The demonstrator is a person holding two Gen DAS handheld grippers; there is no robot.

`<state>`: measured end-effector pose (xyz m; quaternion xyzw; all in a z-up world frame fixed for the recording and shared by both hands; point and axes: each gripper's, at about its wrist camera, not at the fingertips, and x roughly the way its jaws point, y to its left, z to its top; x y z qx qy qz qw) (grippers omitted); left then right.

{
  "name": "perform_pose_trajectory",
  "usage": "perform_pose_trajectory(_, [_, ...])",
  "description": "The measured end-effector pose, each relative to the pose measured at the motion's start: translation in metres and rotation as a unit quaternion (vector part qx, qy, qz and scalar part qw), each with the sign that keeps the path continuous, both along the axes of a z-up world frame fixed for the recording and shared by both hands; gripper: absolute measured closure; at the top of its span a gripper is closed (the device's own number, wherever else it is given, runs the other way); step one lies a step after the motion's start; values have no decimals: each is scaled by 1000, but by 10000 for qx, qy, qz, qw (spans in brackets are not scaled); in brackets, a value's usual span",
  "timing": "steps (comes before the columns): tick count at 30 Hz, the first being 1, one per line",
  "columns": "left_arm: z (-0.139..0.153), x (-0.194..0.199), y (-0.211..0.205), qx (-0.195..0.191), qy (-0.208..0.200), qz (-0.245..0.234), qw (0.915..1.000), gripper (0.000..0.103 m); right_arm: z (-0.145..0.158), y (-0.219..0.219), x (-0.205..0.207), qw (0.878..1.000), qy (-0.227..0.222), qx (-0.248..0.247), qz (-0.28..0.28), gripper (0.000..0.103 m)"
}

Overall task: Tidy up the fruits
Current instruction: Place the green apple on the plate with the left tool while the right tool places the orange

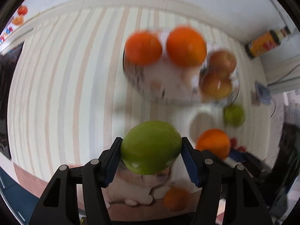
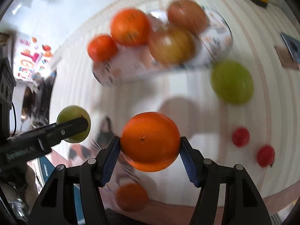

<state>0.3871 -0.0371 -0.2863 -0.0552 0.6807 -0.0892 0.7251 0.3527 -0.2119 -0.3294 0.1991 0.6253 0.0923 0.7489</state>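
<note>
Two fruits are held at once above the striped worktop [image 1: 56, 93], and both are in front of the glass bowl [image 2: 221, 43], which I use as landmark. This bowl is the largest thing: clear, hard and breakable, with oranges and reddish apples already inside. Just below it in the right wrist view, the right gripper [image 2: 150, 146] is closed about half-way on an orange [image 2: 150, 140], round, with pitted, slightly shiny peel. I judge it firm and rather heavy, so a hold across the widest part, as now, seems safest. Further left of the bowl, the left gripper [image 1: 151, 148] clamps a green mango-like fruit [image 1: 151, 146], smooth, oval, probably slippery and easy to bruise. Right of the bowl lies another green fruit [image 2: 232, 82], then two small red fruits [image 2: 241, 136].
</note>
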Motion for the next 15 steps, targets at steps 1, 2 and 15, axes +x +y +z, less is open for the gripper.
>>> perform_pose_trajectory(1, [5,13,0,-16,-24,-21,10000,44,3,2,9,10000,-57,25,-18,37])
perform_pose_trajectory(2, [8,26,1,-1,-39,-30,10000,44,5,4,17,9999,-106,45,-56,37])
perform_pose_trajectory(15, [-17,93,-19,295,441,-224,9983,43,0,20,90,9997,-68,-223,-113,36])
